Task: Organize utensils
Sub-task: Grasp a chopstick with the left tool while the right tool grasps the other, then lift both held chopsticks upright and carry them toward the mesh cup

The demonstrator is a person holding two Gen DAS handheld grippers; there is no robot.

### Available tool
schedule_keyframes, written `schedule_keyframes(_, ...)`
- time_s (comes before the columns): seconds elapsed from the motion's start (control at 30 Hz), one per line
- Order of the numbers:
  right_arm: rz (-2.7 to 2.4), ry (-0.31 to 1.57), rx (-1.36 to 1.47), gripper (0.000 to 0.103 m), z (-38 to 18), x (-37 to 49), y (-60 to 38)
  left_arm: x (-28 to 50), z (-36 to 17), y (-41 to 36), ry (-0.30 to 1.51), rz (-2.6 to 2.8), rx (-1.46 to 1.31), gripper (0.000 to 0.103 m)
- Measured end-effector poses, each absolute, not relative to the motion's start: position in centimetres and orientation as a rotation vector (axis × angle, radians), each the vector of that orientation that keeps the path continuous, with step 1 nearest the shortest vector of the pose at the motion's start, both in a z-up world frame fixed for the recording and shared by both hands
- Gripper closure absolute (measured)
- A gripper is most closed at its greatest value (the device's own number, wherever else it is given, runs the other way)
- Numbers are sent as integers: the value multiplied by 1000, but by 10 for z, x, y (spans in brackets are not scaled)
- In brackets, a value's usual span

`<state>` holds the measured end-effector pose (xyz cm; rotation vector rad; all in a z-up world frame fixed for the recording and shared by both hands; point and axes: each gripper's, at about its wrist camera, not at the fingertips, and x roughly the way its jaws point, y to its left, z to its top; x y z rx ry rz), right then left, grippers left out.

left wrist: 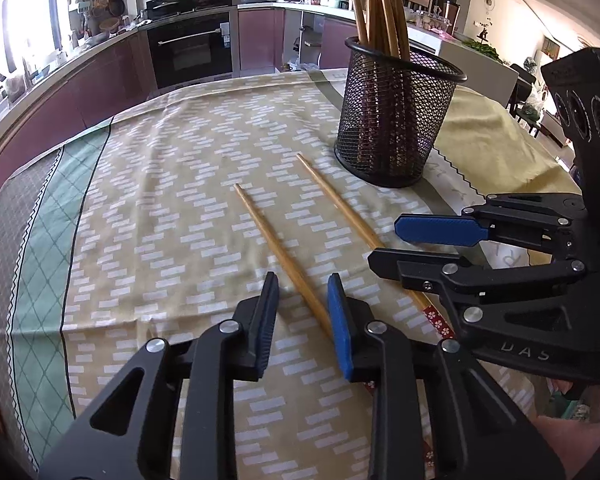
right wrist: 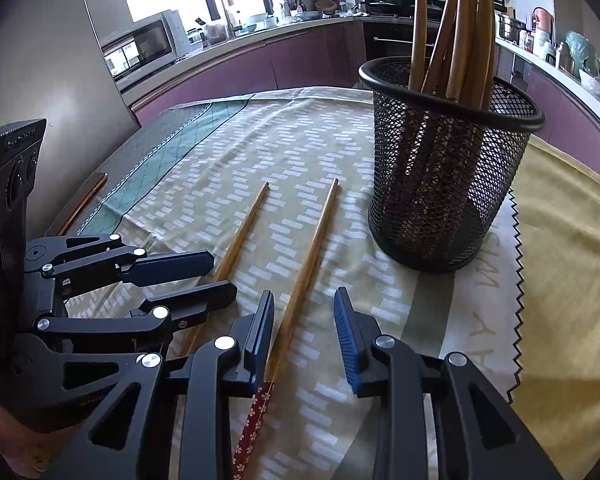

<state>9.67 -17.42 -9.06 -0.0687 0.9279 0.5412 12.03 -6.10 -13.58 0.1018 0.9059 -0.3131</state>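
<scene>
Right wrist: chopstick [right wrist: 300, 276] between right claw [right wrist: 303, 318] fingers.

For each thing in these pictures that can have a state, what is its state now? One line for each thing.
left gripper: open, low around the left chopstick, not closed on it.
right gripper: open, the right chopstick between its fingers.
left chopstick: lying flat on the tablecloth.
right chopstick: lying flat, not gripped.
mesh holder: upright, with chopsticks standing in it.
tablecloth: spread, slightly wrinkled.

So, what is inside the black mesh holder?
The black mesh holder holds a bundle of wooden chopsticks standing upright, their tops leaning apart above the rim. The mesh and shadow hide their lower ends and the bottom.
</scene>
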Motion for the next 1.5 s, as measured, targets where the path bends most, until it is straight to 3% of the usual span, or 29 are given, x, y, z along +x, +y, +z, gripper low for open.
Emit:
schedule_keyframes(0.13, 534, 924, -85, 75, -91, 99, -171, 121, -136, -59, 915, -320, 87, 82)
schedule_keyframes(0.33, 535, 927, -67, 94, -93, 101, -171, 123, -135, -58, 924, -314, 57, 87)
schedule_keyframes(0.47, 538, 930, -26, 97, -93, 101, -176, 123, -135, -57, 929, -314, 26, 91)
schedule_keyframes(0.67, 548, 915, 32, 97, -87, 99, -189, 121, -133, -53, 929, -310, 8, 96)
schedule_keyframes(1.5, 627, 765, 94, 97, -42, 75, -207, 97, -84, -48, 805, -352, -9, 96)
